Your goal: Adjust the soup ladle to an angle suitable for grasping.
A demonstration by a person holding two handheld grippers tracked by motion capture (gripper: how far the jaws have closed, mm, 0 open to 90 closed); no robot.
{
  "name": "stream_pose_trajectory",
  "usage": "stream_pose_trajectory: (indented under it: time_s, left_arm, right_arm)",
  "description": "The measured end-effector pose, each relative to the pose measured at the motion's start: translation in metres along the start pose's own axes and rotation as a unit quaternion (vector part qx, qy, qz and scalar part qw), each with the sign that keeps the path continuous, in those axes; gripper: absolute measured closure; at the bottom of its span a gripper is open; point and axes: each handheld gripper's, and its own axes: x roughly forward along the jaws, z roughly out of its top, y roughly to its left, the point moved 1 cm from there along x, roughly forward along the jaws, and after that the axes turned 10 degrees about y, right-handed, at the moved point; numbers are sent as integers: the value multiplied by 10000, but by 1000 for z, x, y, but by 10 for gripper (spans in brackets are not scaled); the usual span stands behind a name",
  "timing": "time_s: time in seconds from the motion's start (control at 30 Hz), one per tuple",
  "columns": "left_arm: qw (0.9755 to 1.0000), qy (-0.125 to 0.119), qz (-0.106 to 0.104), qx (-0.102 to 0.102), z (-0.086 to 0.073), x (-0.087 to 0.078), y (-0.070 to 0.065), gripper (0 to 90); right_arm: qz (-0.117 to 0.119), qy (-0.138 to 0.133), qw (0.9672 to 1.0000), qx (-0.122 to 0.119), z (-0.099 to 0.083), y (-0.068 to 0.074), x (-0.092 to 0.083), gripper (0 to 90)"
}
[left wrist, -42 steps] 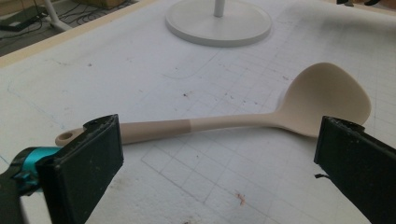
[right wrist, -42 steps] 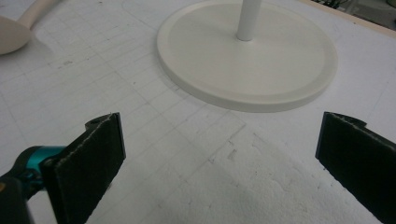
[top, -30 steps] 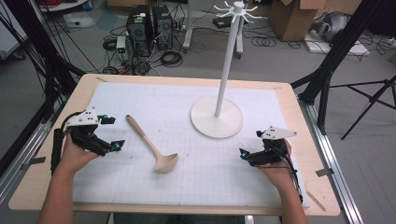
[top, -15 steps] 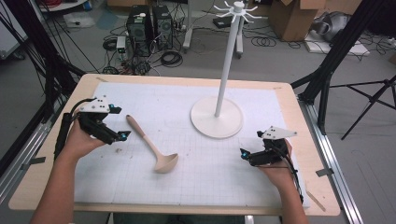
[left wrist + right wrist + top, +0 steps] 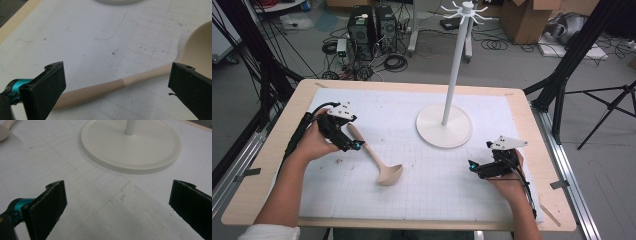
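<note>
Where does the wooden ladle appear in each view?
High view: wooden ladle lies left of centre on the mat, beside the left gripper.
Left gripper view: its handle crosses between the open jaws.
Right gripper view: bowel edge at top left.
Shared landmark: white stand base.

A pale beige wooden ladle, its handle a shade darker tan toward the end, lies on a white mat printed with a fine grey grid and flecked with small dark marks. At one o'clock from the ladle stands an all-white stand, with round base, pole and top hooks alike. The left gripper and right gripper are black with teal accents near the jaws, each capped by a light grey plate. The table around the mat is light wood; the floor beyond is grey, strewn with black cables.
</note>
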Motion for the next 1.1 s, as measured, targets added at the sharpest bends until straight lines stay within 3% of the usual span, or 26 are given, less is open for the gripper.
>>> stream_pose_trajectory:
  time_s: [0.23,0.43,0.7,0.8,0.9,1.1]
  left_arm:
    - [9992,381,-104,84,-1,18,5,17]
    - [9972,658,-203,292,0,34,-1,17]
    - [9925,969,-178,728,0,50,-5,29]
    - [9917,1012,-197,763,0,54,-7,34]
    - [9876,1273,-156,905,1,57,-6,35]
    - [9838,1372,-325,1104,6,58,-5,107]
  right_arm:
    - [4,21,10000,0,0,0,1,3]
    - [2,57,10000,-43,0,0,3,3]
    - [2,81,9999,-70,0,1,3,3]
    - [7,99,9999,-79,0,2,4,3]
    - [5,119,9999,-89,0,2,5,3]
    - [18,138,9999,-85,0,2,5,3]
